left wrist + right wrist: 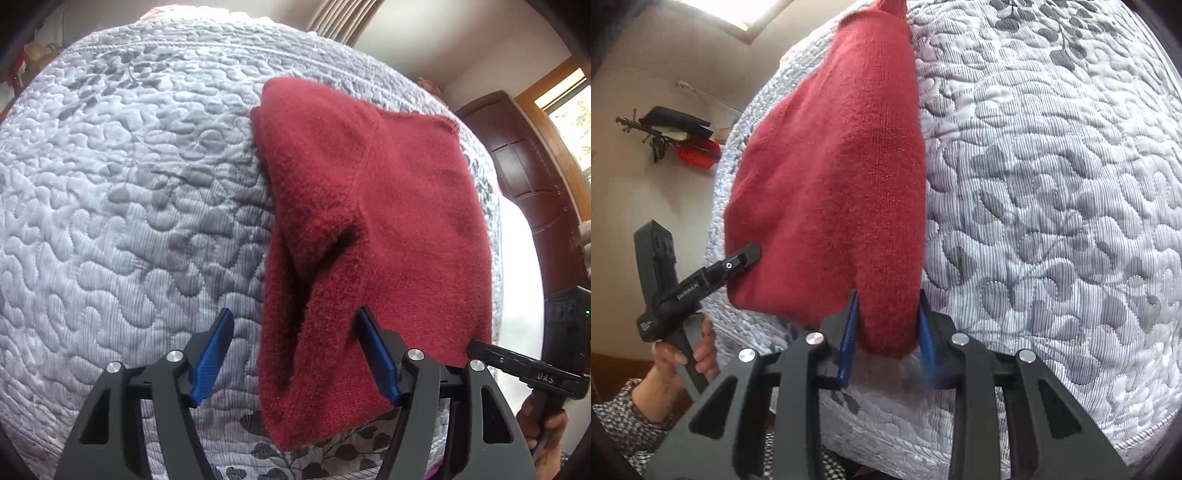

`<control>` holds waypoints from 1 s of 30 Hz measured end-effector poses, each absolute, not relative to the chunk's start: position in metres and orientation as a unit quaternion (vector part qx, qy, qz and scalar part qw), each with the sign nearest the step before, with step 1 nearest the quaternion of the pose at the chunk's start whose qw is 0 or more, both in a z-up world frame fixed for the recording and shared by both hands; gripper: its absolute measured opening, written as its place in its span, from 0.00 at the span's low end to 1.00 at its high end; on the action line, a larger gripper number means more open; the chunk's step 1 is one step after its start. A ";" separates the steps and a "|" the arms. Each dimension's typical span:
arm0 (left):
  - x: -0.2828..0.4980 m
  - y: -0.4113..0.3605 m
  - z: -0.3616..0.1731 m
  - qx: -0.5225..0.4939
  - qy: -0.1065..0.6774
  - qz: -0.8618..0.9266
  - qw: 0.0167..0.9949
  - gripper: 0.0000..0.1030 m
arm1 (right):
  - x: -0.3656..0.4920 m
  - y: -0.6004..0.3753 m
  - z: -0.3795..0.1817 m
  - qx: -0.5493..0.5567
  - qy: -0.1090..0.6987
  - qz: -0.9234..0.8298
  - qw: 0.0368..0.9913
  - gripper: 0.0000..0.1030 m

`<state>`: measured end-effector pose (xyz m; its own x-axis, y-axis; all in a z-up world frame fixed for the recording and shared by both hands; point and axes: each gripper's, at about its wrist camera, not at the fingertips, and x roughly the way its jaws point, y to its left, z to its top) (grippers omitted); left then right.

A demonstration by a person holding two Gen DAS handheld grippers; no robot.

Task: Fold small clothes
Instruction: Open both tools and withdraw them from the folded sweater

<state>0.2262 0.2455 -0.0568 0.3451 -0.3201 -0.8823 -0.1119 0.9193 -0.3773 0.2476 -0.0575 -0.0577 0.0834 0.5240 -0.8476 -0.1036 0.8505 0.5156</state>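
With the red sweater (373, 221) lying partly folded on the bed (129, 184), my left hand-held gripper (295, 350) gapes around its near edge, my right hand-held gripper (886, 325) pinches a corner, and folds remain.

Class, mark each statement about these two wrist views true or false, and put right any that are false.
1. The red knitted garment lies on a quilted bedspread. True.
2. The left gripper is clamped shut on the garment. False: its jaws stand open, with the cloth's near edge between them.
3. The right gripper has a fold of the garment between its blue pads. True.
4. The garment is blue. False: it is red.
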 end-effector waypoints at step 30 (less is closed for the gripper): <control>0.177 0.211 -0.025 -0.094 0.571 0.020 0.816 0.96 | 0.199 -0.047 -0.035 0.042 0.647 0.119 0.752 0.82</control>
